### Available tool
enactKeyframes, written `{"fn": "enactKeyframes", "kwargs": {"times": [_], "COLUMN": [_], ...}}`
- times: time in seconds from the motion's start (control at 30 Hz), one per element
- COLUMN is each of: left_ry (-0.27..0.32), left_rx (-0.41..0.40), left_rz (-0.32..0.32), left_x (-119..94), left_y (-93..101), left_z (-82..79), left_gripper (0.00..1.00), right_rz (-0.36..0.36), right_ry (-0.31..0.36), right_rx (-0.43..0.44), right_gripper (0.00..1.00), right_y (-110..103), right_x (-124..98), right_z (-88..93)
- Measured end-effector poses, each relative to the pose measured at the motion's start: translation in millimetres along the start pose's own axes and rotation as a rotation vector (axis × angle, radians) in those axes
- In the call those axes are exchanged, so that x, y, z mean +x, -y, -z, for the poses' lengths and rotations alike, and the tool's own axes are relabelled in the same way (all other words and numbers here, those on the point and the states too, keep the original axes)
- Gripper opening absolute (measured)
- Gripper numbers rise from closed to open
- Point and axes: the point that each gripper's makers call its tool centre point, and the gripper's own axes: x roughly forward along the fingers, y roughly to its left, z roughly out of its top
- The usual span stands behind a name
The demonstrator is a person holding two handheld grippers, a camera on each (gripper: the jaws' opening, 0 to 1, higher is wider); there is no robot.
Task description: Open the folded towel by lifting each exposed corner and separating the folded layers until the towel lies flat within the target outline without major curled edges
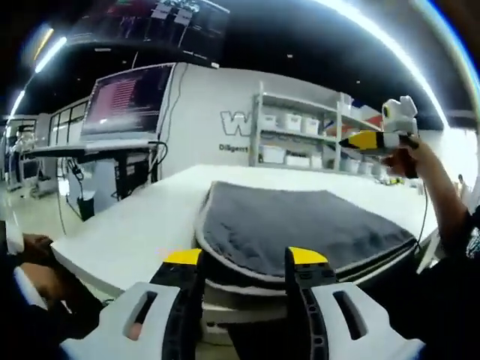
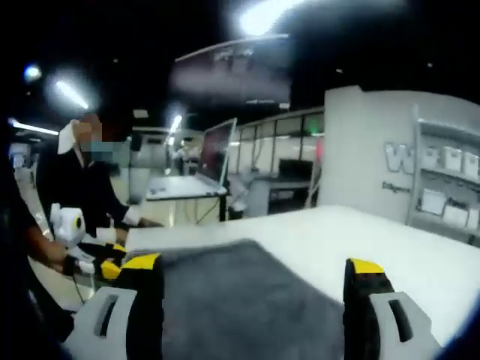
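A dark grey folded towel [image 1: 292, 225] lies on the white table [image 1: 127, 232], its near edge with a pale rim at the table's front. In the left gripper view, my left gripper [image 1: 245, 259] stands open just in front of that near edge, with nothing between its yellow-tipped jaws. My right gripper [image 1: 354, 141] is held up in a hand beyond the towel's far right side. In the right gripper view, the right gripper [image 2: 253, 264] is wide open above the towel [image 2: 240, 300], apart from it. The left gripper [image 2: 112, 268] shows at the towel's left end.
A monitor [image 1: 127, 97] stands on a desk to the left, and shelves with white bins [image 1: 300, 131] line the back wall. A person in dark clothes [image 2: 75, 187] stands left of the table. Another desk with a screen [image 2: 214, 154] is behind.
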Motion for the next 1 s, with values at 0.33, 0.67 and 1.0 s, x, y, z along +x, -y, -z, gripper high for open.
{"fn": "enactKeyframes", "kwargs": {"times": [0.33,0.67,1.0], "left_ry": [0.014,0.053,0.093], "left_rx": [-0.005,0.074,0.163], "left_rz": [-0.01,0.033,0.085], "left_x": [18.0,22.4,23.7], "left_y": [-5.2,9.6,31.5], "left_z": [-13.1,-22.0,-25.5], "left_gripper": [0.25,0.02,0.02], "right_rz": [-0.043,-0.078,-0.134], "right_ry": [-0.075,-0.126,-0.201], "right_rx": [-0.119,-0.31,-0.131], "right_gripper": [0.99,0.99,0.91], "right_y": [-11.1,-19.0,-13.5], "right_x": [19.8,51.6,112.0], "right_z": [-5.9,-52.2,-71.9]}}
